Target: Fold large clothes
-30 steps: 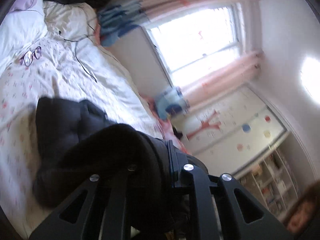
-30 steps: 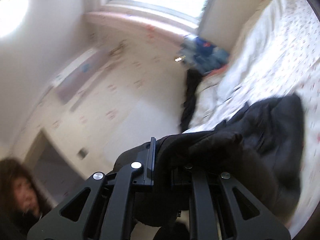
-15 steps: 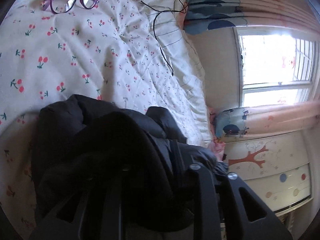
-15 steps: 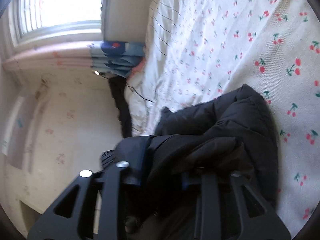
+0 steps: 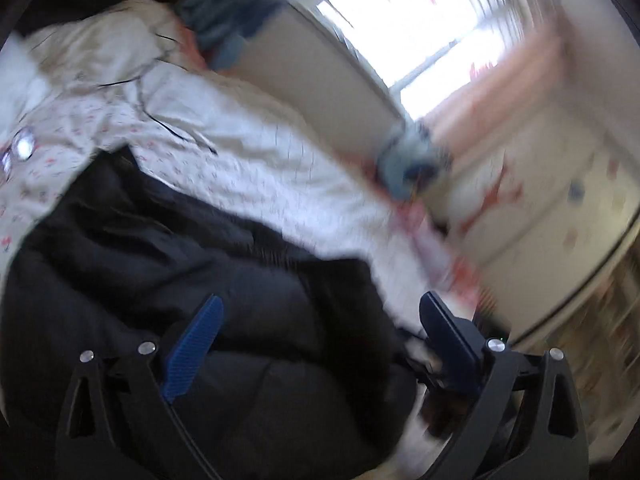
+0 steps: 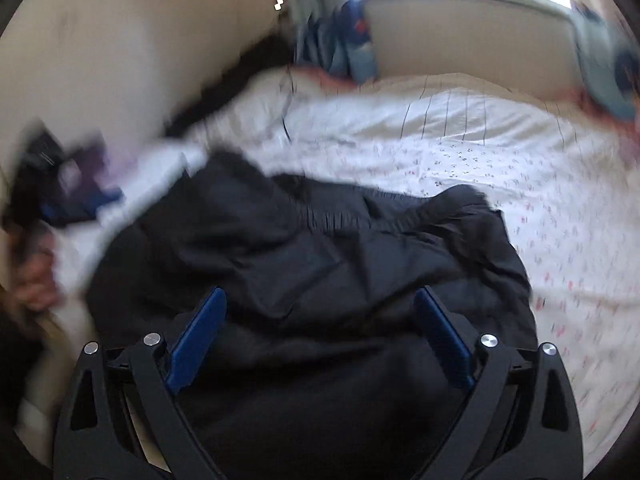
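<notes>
I have the black coat (image 6: 312, 248) lying bunched in a rough heap on the bed (image 6: 540, 184), both the left gripper (image 5: 320, 320) and right gripper (image 6: 320, 312) just sprung wide with jaws released over it, so I judge a fold laid but neatening left.

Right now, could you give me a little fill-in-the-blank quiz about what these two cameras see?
1. The black jacket lies on a ____.
2. The bedspread is printed with small ____.
3. The right gripper has its blue-padded fingers spread ____.
4. Daylight enters through a ____.

Missing words: bed; cherries; open; window
</notes>
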A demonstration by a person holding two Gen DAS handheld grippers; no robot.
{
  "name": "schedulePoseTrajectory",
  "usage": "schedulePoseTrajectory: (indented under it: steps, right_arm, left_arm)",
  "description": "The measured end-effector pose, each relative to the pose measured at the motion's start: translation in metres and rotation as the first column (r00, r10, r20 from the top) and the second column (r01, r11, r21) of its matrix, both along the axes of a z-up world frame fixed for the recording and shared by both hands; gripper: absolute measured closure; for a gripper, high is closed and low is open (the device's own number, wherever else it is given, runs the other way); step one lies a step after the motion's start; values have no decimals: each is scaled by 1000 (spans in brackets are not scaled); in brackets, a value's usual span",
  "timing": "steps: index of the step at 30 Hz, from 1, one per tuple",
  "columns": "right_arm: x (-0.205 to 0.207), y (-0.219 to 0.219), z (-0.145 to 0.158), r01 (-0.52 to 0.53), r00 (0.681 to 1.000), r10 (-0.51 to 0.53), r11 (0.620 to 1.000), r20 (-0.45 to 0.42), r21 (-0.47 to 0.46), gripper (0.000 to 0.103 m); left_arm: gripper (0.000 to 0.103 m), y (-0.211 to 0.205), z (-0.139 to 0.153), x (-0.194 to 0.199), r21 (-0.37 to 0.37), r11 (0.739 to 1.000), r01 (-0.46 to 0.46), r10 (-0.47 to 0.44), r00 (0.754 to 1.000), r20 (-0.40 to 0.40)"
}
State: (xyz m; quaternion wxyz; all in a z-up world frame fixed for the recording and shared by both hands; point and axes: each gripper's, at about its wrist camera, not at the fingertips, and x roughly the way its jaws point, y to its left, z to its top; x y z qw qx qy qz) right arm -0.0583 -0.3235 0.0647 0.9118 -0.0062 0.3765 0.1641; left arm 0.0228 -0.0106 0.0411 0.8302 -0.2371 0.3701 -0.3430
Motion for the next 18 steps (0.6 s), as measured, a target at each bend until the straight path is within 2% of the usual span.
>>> schedulePoseTrajectory:
  steps: [1,2,4,5,7,8,9,11,12,13,14,15,16,18]
  right_arm:
    - [24,15,-15,20,999,-23,994,-24,-112,12]
    - [41,16,-27,55,998,-60,986,-25,-159,12]
    - [78,-5,-47,171,982,-181,972,-49,-164,12]
    - [98,-22,-54,242,965,-254,959,-67,-147,12]
    - [129,-55,-70,332,929,-343,939,-142,-91,11]
    - [141,-65,-76,353,916,-363,932,-172,-86,11]
    - [150,-71,-80,370,903,-383,923,-194,-101,11]
    - [157,-76,-74,384,895,-396,918,-207,-99,13]
    - [155,-77,-67,391,895,-400,917,-199,-82,13]
    - [148,-79,-54,395,905,-394,918,-163,-26,13]
    - [137,-76,-40,374,923,-367,926,-115,44,13]
    - [129,-74,-31,351,935,-344,933,-88,77,13]
    - [125,-66,-21,311,950,-306,945,-59,99,13]
    - [129,-49,-16,251,967,-246,966,-64,67,13]
  left_arm:
    - [8,-19,-8,6,86,996,10,-12,1000,12]
    - [8,-27,-16,13,146,989,-9,6,1000,21]
    - [8,-29,-41,40,250,965,-80,80,997,9]
    - [9,-22,-56,55,275,955,-107,113,994,-8]
    - [10,-2,-82,86,242,960,-139,156,986,-53]
    - [15,9,-89,97,208,966,-156,177,980,-87]
    - [19,15,-91,101,194,966,-169,193,975,-112]
    - [19,23,-89,104,190,962,-194,224,963,-148]
    - [19,22,-82,97,218,953,-210,242,961,-131]
    - [19,18,-71,90,241,944,-226,252,964,-82]
    - [16,14,-62,80,244,943,-228,245,969,-42]
    - [9,11,-54,73,247,941,-233,241,971,-1]
    - [7,6,-45,70,255,931,-261,257,965,48]
    - [7,-5,-40,77,293,911,-291,274,957,99]
